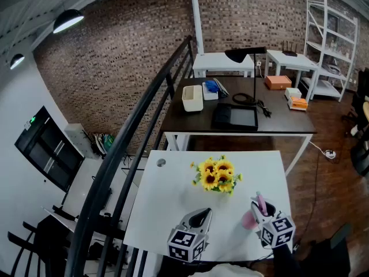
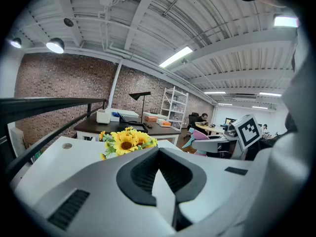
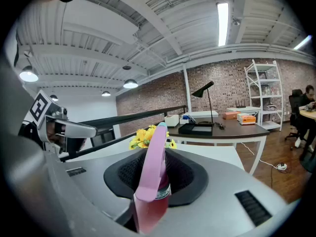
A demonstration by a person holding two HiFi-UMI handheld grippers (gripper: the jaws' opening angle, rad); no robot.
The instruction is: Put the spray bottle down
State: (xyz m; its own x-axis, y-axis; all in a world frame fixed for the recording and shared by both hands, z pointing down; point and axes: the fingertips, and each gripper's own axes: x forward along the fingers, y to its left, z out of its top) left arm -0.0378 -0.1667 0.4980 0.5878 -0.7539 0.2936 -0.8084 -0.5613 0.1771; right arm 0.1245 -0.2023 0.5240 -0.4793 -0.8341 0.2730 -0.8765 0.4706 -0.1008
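A pink spray bottle (image 1: 250,220) hangs over the front right corner of the white table (image 1: 173,195), with my right gripper (image 1: 259,208) shut on it. In the right gripper view the bottle (image 3: 152,186) stands upright between the dark pads, its long pink trigger head rising past my right gripper (image 3: 160,154). I cannot tell if its base touches the table. My left gripper (image 1: 202,215) hovers at the table's front middle. Its jaws (image 2: 158,149) meet at the far end around an oval hollow with nothing inside.
A bunch of sunflowers (image 1: 218,175) lies mid-table, just ahead of both grippers. A small round disc (image 1: 161,163) sits at the far left. Behind stands a dark desk (image 1: 277,120) with a white box (image 1: 192,97) and a lamp (image 1: 245,53). A black railing (image 1: 132,131) runs along the left.
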